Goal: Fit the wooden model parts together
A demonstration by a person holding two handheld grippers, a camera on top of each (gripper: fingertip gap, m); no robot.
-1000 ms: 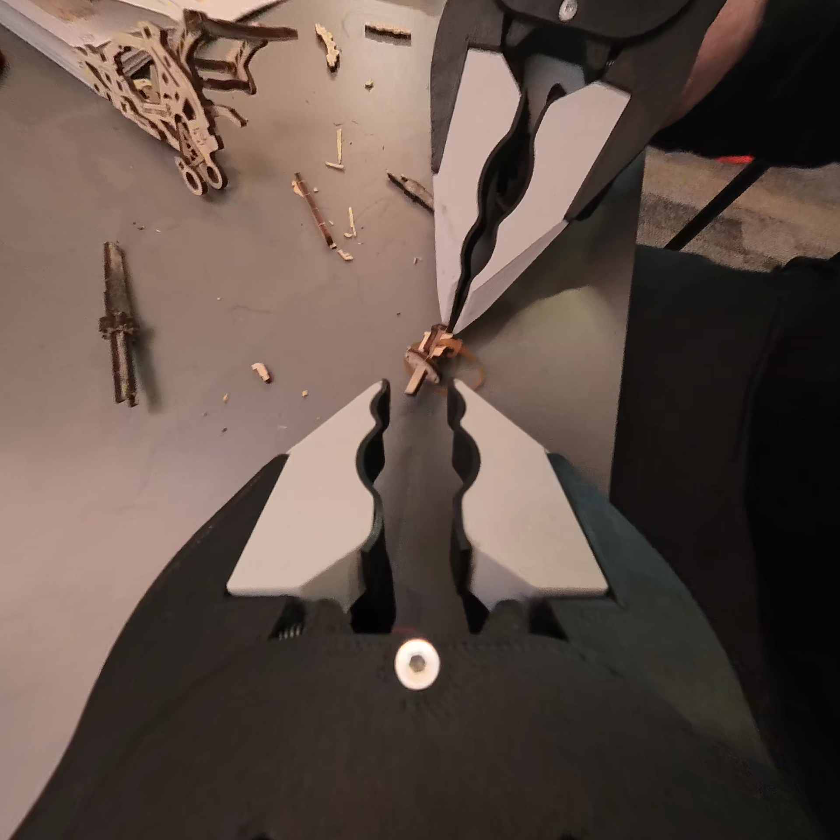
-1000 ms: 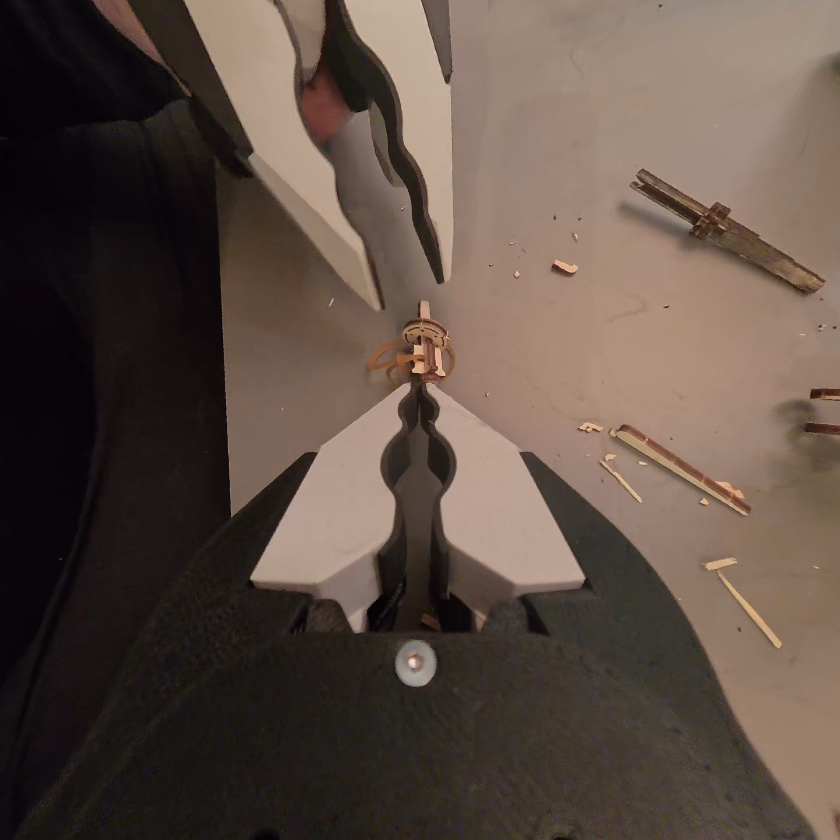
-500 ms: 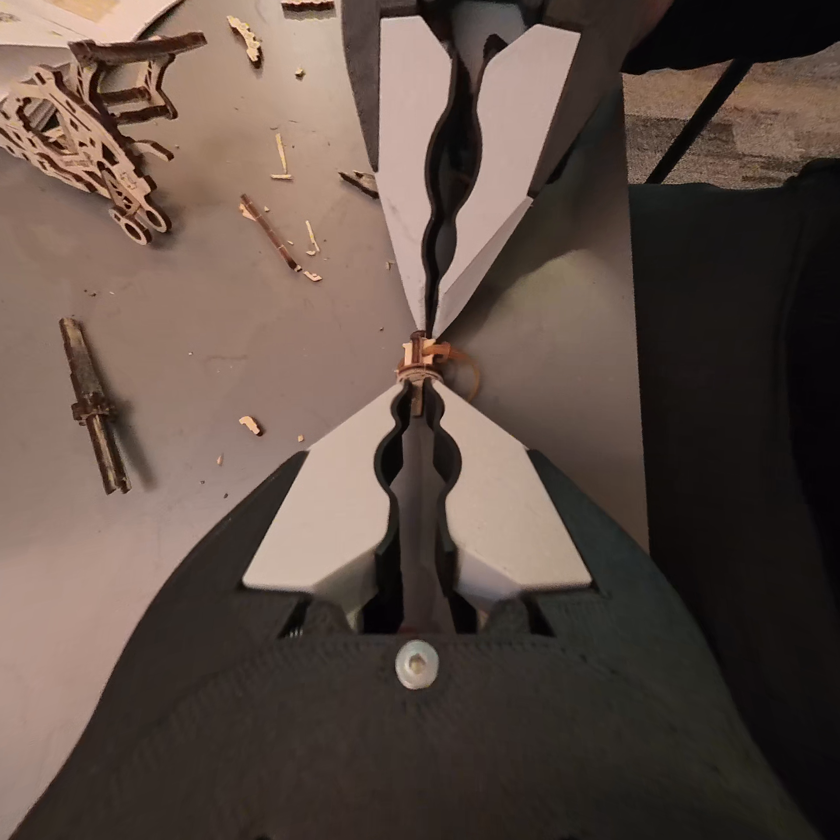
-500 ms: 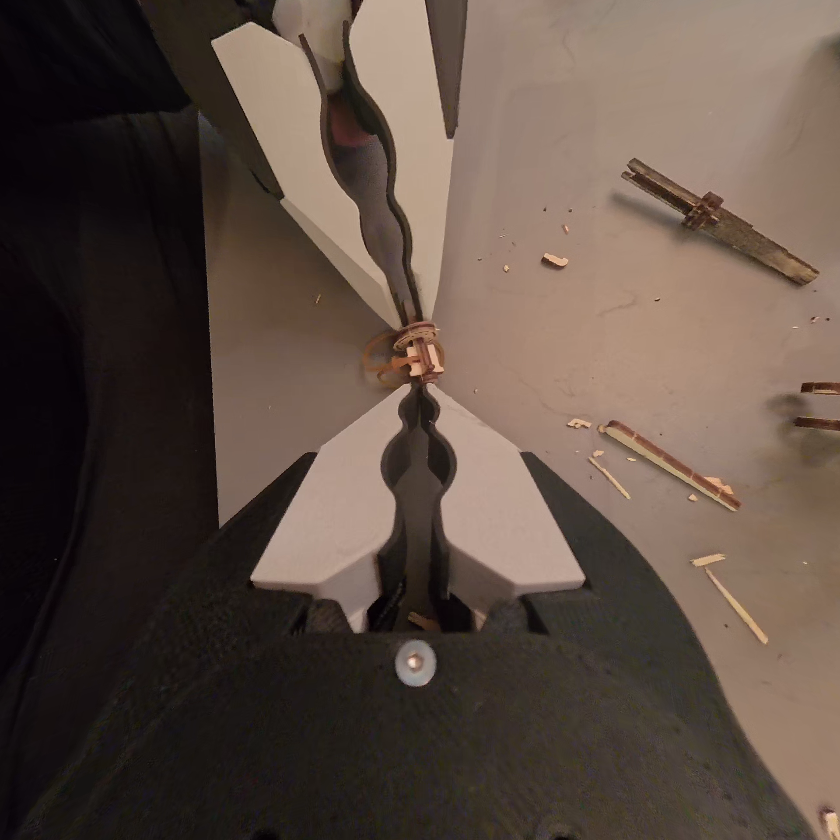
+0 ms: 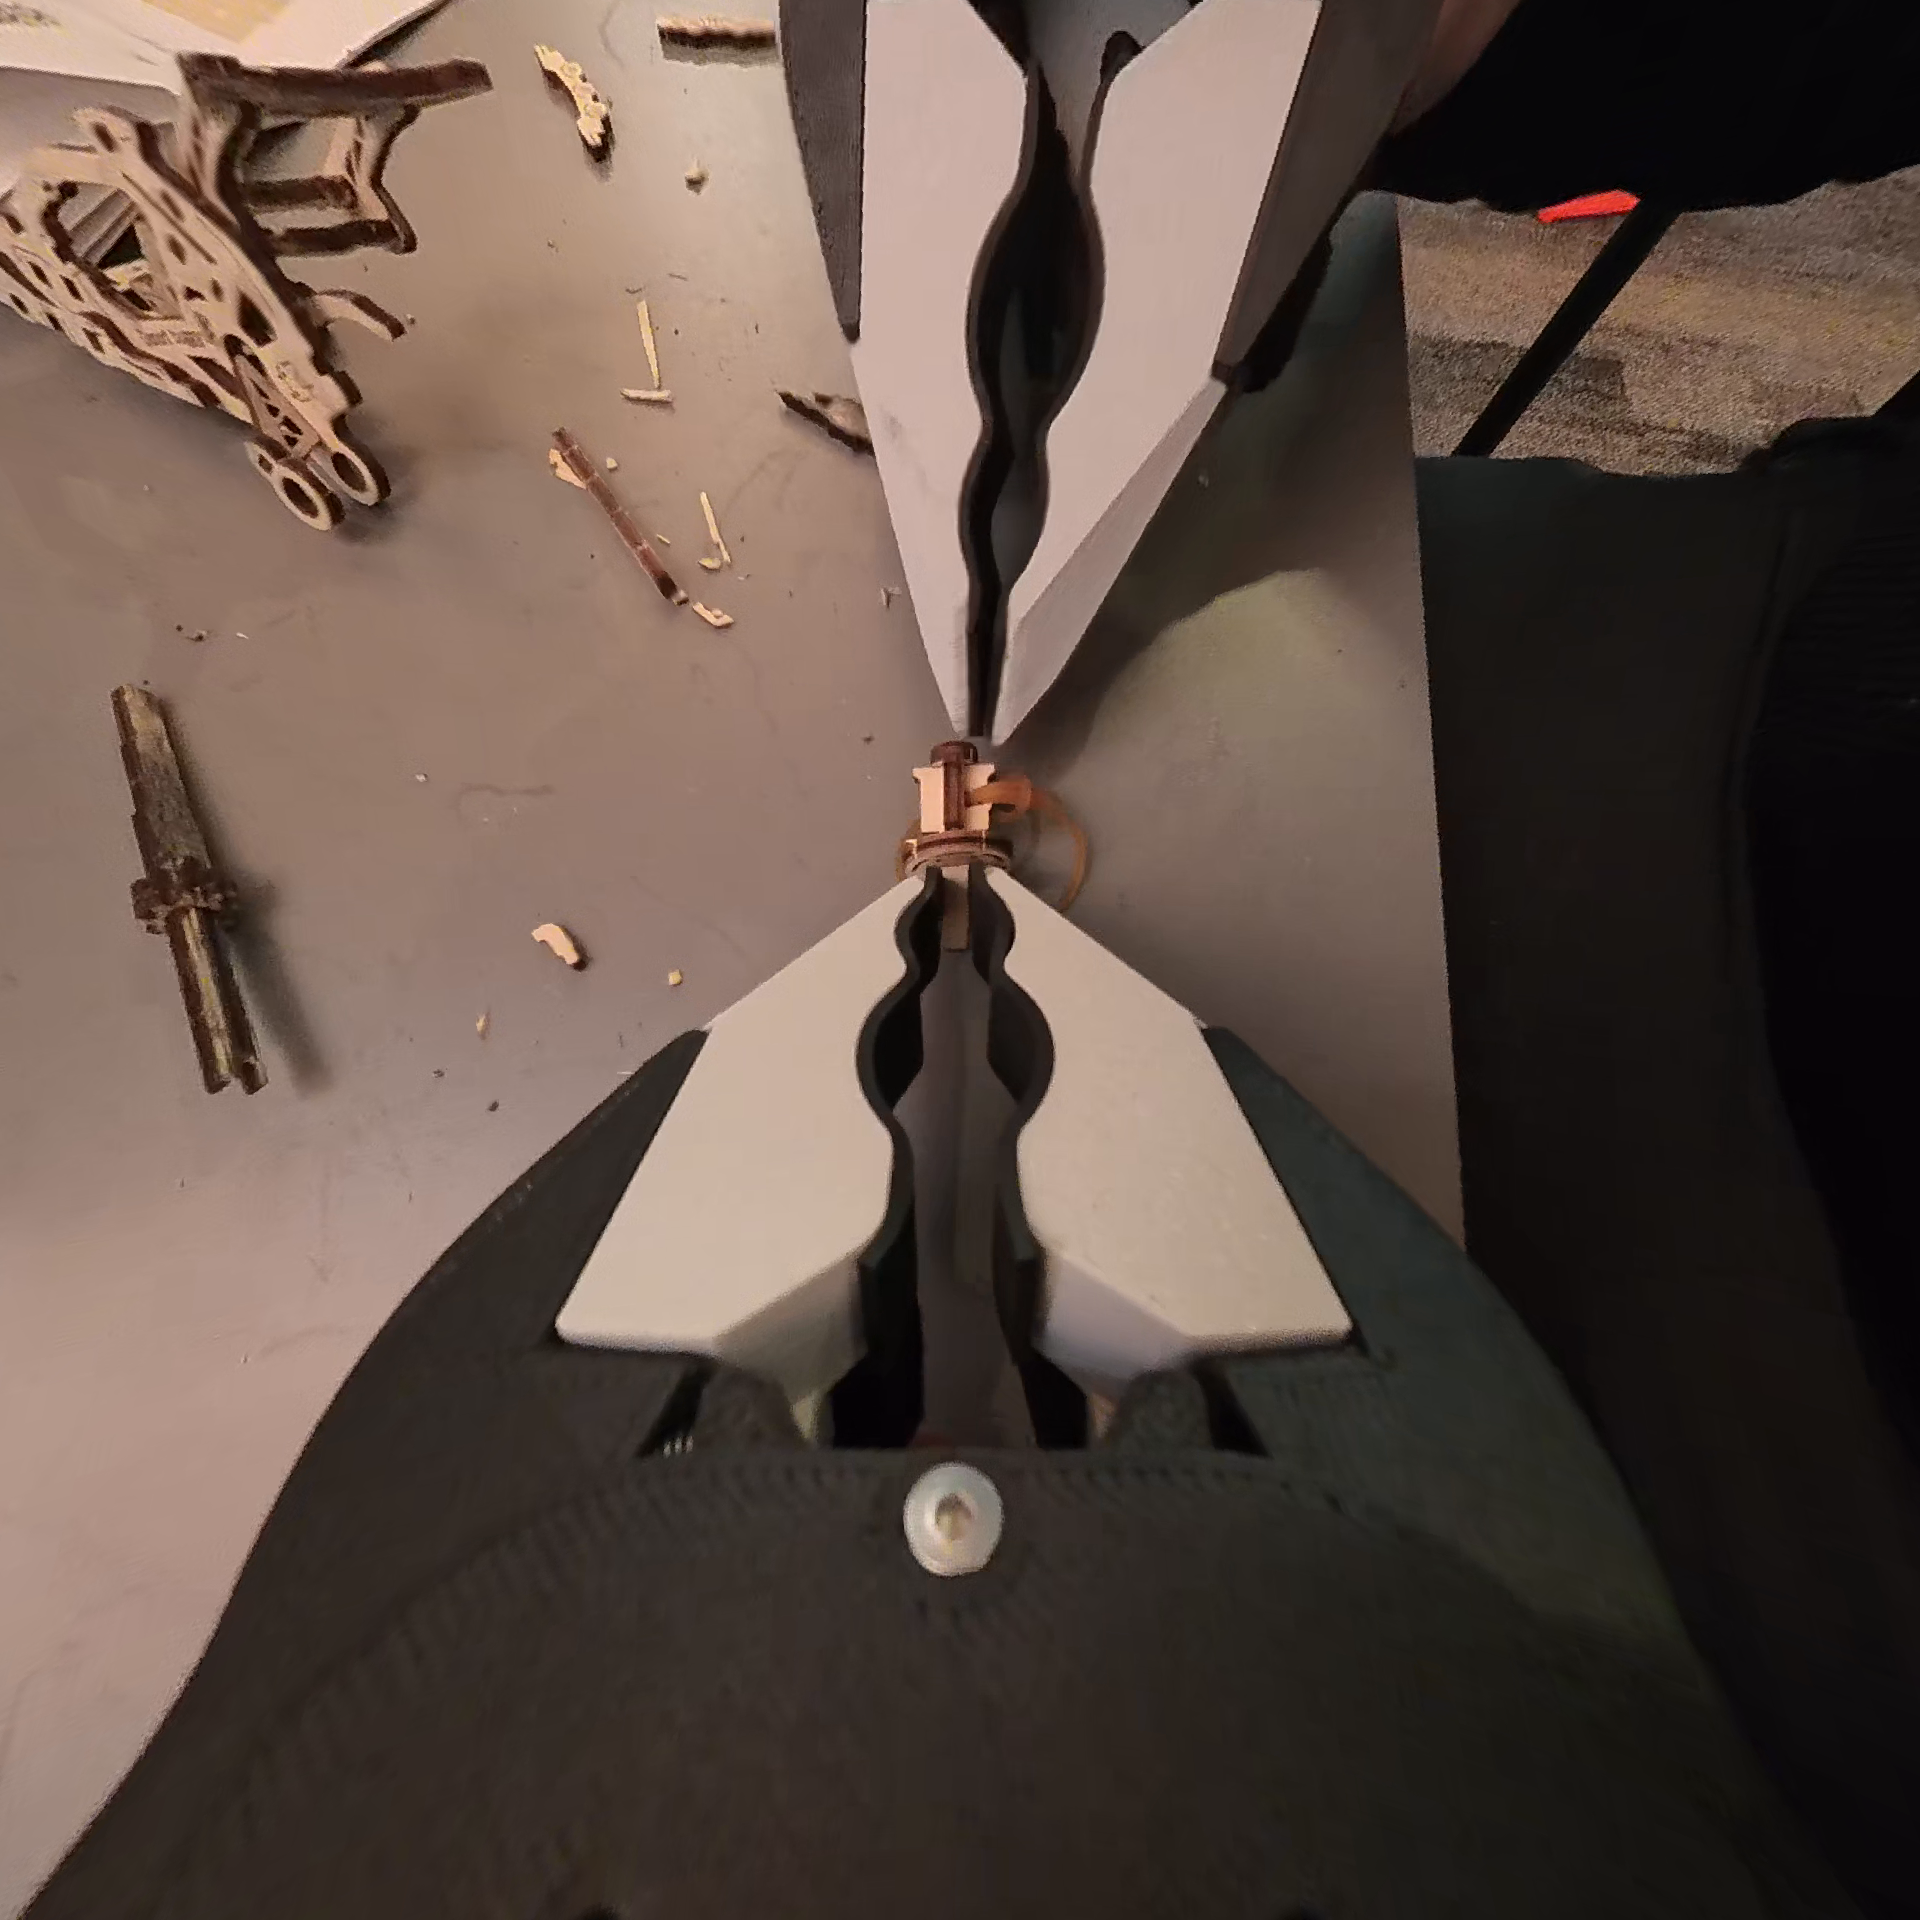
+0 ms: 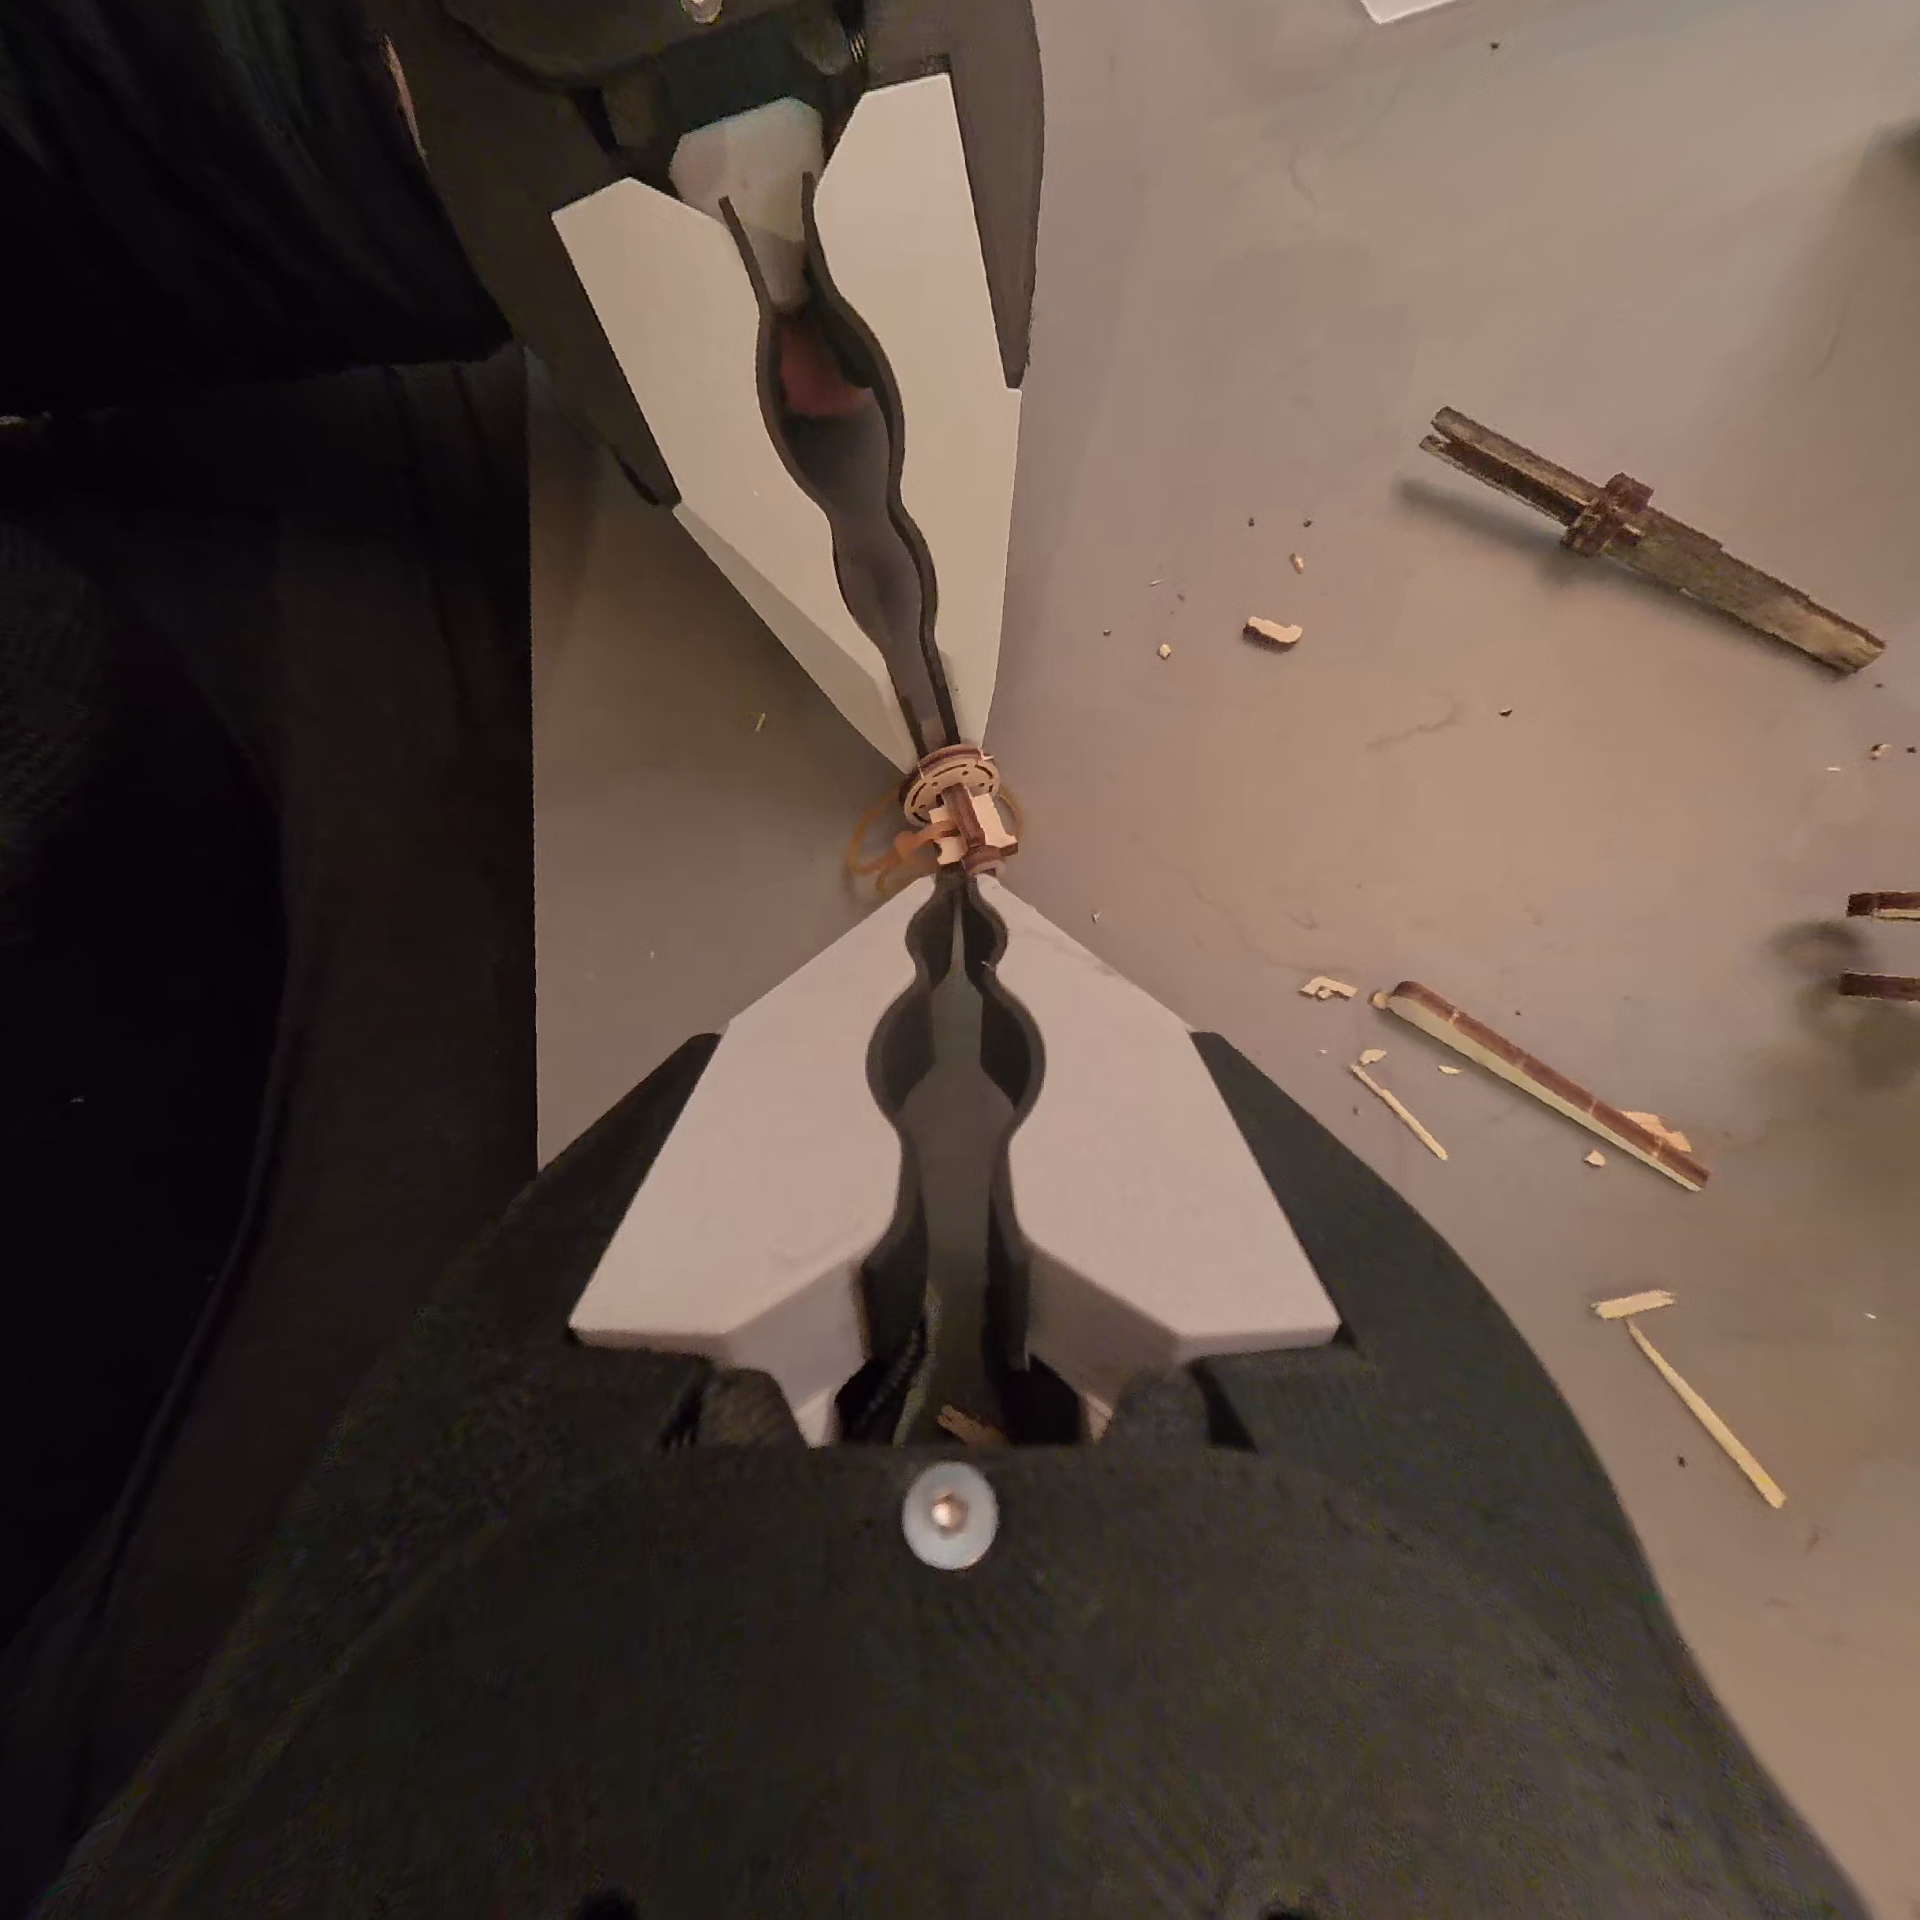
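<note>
A small wooden assembly [image 5: 951, 810], a pale disc and notched blocks on a thin shaft, hangs just above the grey table [image 5: 468, 790] near its edge. A tan rubber band [image 5: 1060, 842] loops off it. My left gripper [image 5: 951, 883] is shut on the shaft end below the disc. My right gripper [image 5: 982, 727] comes from the opposite side and is shut on the other end. In the right wrist view the assembly [image 6: 961, 810] sits between my right gripper [image 6: 961, 883] and my left gripper [image 6: 935, 743], tip to tip.
A partly built wooden model [image 5: 187, 281] stands at the far left. A dark axle with a collar [image 5: 187, 894] [image 6: 1652, 540], a thin wooden strip [image 5: 618, 520] [image 6: 1538, 1081] and several splinters lie on the table. The table edge [image 5: 1423, 727] and dark clothing are close by. Both grippers' tips are close together, under 4 cm apart.
My left gripper was open a second ago; it has closed on the shaft end of the assembly that my right gripper held. The assembly now sits straight between both grippers.
</note>
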